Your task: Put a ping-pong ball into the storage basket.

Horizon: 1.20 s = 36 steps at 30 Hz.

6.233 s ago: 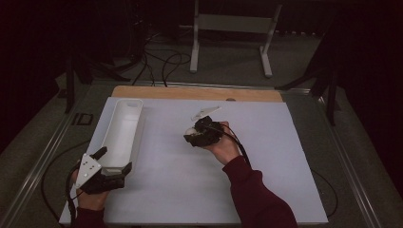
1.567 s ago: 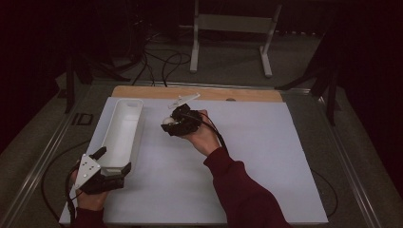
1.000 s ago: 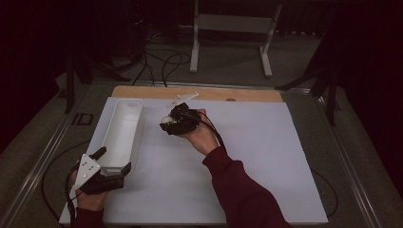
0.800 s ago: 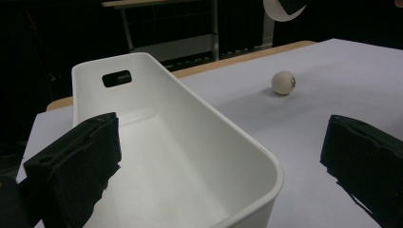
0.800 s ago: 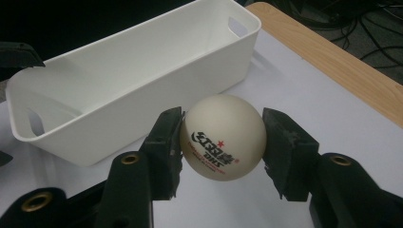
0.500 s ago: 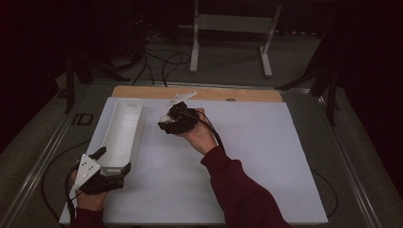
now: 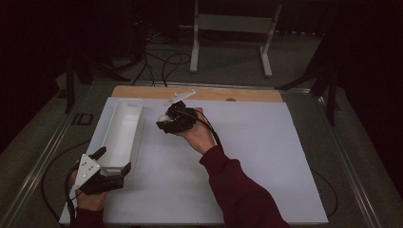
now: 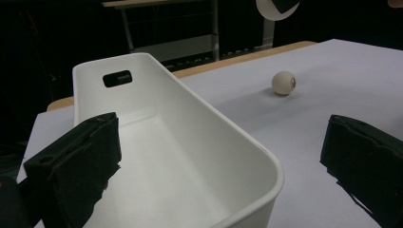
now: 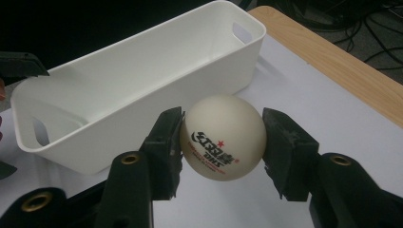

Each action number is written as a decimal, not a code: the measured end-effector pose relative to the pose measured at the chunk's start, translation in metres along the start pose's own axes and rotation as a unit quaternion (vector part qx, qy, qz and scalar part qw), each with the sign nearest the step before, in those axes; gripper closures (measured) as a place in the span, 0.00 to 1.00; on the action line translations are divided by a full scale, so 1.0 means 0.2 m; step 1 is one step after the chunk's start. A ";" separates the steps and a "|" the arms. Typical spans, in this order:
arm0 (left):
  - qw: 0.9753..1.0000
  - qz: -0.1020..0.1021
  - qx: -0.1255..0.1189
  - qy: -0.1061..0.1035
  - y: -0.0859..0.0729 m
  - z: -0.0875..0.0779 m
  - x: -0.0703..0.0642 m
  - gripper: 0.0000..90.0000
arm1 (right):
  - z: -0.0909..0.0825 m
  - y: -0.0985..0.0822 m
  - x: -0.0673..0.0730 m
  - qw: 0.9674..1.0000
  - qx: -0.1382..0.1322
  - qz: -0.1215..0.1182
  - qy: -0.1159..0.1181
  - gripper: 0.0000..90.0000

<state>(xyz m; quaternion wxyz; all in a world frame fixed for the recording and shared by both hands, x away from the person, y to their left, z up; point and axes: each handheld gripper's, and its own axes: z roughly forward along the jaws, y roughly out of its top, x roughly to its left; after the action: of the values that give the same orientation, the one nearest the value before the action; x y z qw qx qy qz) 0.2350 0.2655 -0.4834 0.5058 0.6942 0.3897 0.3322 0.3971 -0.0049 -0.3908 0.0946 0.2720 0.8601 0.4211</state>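
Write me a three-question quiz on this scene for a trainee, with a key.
1. What does the right gripper hold between its jaws?
2. True or false: the white bin is full of balls.
3. Where is the left gripper? A) at the bin's near end, with open jaws on either side of the bin wall; B) at the bin's far end; C) on the wooden strip at the table's far edge.

Key:
1. A white ping-pong ball with a red star and printed lettering; the pads are on its two sides.
2. False; the bin's inside is bare.
3. A.
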 end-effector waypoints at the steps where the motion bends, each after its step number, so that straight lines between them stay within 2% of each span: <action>1: 1.000 0.000 0.000 0.000 0.00 0.00 0.00 0.01 | 0.00 0.00 0.00 1.000 0.000 0.000 0.000 0.56; 36: 1.000 -0.002 -0.003 0.000 0.00 0.00 0.00 0.01 | 0.05 0.04 0.02 1.000 -0.008 0.003 0.011 0.56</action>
<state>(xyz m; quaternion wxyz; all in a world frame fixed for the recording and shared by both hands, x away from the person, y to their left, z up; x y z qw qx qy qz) 0.2348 0.2667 -0.4831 0.5080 0.6921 0.3903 0.3327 0.3995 0.0076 -0.3905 0.0861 0.2694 0.8569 0.4309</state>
